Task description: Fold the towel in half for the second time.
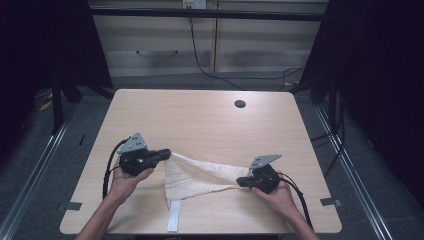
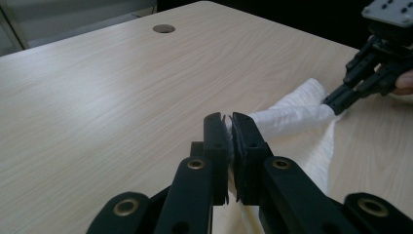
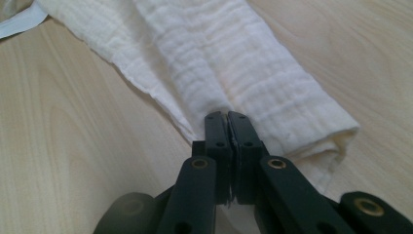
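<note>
Cloth lies near the front of the bench, where we pinch one end in the closed left gripper and the other in the closed right gripper, folding begun but seemingly unfinished.

No legible text, label, brand or number anywhere.
</note>
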Demonstrator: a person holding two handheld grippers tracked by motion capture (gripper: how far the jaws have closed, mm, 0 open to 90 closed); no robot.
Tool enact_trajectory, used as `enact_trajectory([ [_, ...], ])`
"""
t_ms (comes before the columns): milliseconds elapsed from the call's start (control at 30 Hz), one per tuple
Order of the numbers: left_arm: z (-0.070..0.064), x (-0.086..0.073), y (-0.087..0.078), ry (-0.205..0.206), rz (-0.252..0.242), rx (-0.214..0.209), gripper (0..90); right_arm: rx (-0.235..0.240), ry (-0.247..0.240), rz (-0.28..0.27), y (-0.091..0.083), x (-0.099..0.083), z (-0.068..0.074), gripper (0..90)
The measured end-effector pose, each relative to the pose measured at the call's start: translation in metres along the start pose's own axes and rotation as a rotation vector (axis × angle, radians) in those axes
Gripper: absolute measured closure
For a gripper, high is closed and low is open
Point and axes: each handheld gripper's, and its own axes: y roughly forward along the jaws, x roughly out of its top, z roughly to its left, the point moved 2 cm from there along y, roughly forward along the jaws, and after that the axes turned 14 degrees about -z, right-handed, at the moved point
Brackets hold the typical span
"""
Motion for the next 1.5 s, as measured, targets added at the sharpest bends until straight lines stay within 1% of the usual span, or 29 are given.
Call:
enact_trajectory([
  [67, -0.006, 0.002, -0.003, 0.013, -0.009, -0.012, 85.8, -0.008, 0.007, 0.000, 0.000, 0.000, 0.000, 87.9],
  [133, -0.013, 0.005, -0.005, 0.010, -0.022, -0.042, 85.8, -0.010, 0.007, -0.005, 0.000, -0.001, 0.000, 87.9],
  [233, -0.025, 0.003, -0.008, 0.035, -0.002, -0.070, 85.8, -0.009, 0.014, -0.012, 0.000, -0.001, 0.000, 87.9],
  [267, -0.031, -0.003, -0.010, 0.046, 0.022, -0.093, 85.8, -0.009, 0.013, -0.011, 0.000, -0.001, 0.000, 87.9],
  [300, -0.031, -0.003, -0.010, 0.046, 0.022, -0.093, 85.8, -0.009, 0.013, -0.011, 0.000, -0.001, 0.000, 87.9],
  [333, -0.037, -0.011, -0.011, 0.030, 0.040, -0.125, 85.7, -0.019, 0.016, -0.011, -0.001, -0.002, 0.001, 87.9],
  [400, -0.042, -0.019, -0.012, 0.043, 0.075, -0.134, 85.7, -0.022, 0.012, -0.010, -0.001, -0.001, 0.001, 87.9],
  [467, -0.044, -0.024, -0.012, 0.037, 0.089, -0.143, 85.7, -0.017, 0.016, -0.018, 0.000, -0.001, 0.001, 87.9],
  [500, -0.046, -0.034, -0.011, 0.064, 0.134, -0.128, 85.7, -0.025, 0.014, -0.010, -0.001, -0.001, 0.001, 87.9],
  [533, -0.046, -0.038, -0.011, 0.064, 0.154, -0.133, 85.6, -0.024, 0.013, -0.010, -0.001, -0.001, 0.001, 87.9],
  [567, -0.046, -0.038, -0.011, 0.064, 0.154, -0.133, 85.6, -0.024, 0.013, -0.010, -0.001, -0.001, 0.001, 87.9],
  [600, -0.047, -0.042, -0.011, 0.047, 0.165, -0.144, 85.6, -0.022, 0.018, -0.009, -0.001, -0.001, 0.001, 87.9],
  [700, -0.053, -0.051, -0.009, 0.044, 0.198, -0.163, 85.6, -0.018, 0.034, -0.012, -0.001, -0.002, 0.001, 87.9],
  [767, -0.058, -0.058, -0.004, 0.024, 0.216, -0.189, 85.4, -0.020, 0.034, -0.010, -0.001, -0.002, 0.001, 87.9],
  [800, -0.061, -0.060, -0.003, 0.028, 0.232, -0.202, 85.4, -0.020, 0.031, -0.012, -0.001, -0.002, 0.001, 87.9],
  [867, -0.064, -0.062, -0.001, 0.034, 0.239, -0.208, 85.4, -0.021, 0.033, -0.011, -0.001, -0.002, 0.001, 87.9],
  [900, -0.067, -0.064, 0.001, 0.040, 0.259, -0.224, 85.4, -0.025, 0.029, -0.008, -0.001, -0.001, 0.001, 87.9],
  [967, -0.067, -0.066, 0.002, 0.047, 0.273, -0.227, 85.4, -0.026, 0.023, -0.009, -0.001, -0.001, 0.001, 87.9],
  [1000, -0.067, -0.068, 0.003, 0.035, 0.281, -0.230, 85.4, -0.023, 0.026, -0.012, -0.001, -0.001, 0.001, 87.9],
  [1033, -0.067, -0.073, 0.004, 0.045, 0.311, -0.224, 85.3, -0.020, 0.021, -0.013, 0.000, -0.001, 0.001, 87.9],
  [1133, -0.065, -0.076, 0.003, 0.053, 0.332, -0.210, 85.3, -0.015, 0.019, -0.011, 0.000, -0.001, 0.000, 87.8],
  [1167, -0.065, -0.076, 0.003, 0.052, 0.336, -0.205, 85.3, -0.014, 0.004, -0.009, -0.001, -0.001, 0.000, 87.7],
  [1200, -0.064, -0.077, 0.003, 0.053, 0.323, -0.195, 85.3, -0.037, -0.013, -0.009, -0.002, -0.001, -0.001, 87.7],
  [1233, -0.062, -0.077, 0.004, 0.078, 0.324, -0.186, 85.3, -0.059, -0.006, -0.010, -0.004, -0.001, -0.004, 87.6],
  [1300, -0.062, -0.077, 0.004, 0.085, 0.321, -0.174, 85.4, -0.071, -0.002, -0.013, -0.006, -0.002, -0.005, 87.6],
  [1333, -0.061, -0.077, 0.005, 0.093, 0.323, -0.178, 85.4, -0.076, -0.007, -0.011, -0.007, -0.003, -0.005, 87.6],
  [1367, -0.058, -0.077, 0.006, 0.094, 0.317, -0.163, 85.4, -0.082, -0.013, -0.009, -0.008, -0.003, -0.004, 87.5],
  [1433, -0.056, -0.077, 0.007, 0.092, 0.316, -0.157, 85.4, -0.087, -0.024, -0.011, -0.007, -0.002, -0.004, 87.5],
  [1500, -0.049, -0.075, 0.012, 0.099, 0.310, -0.122, 85.4, -0.102, -0.034, -0.010, -0.006, -0.001, -0.006, 87.6],
])
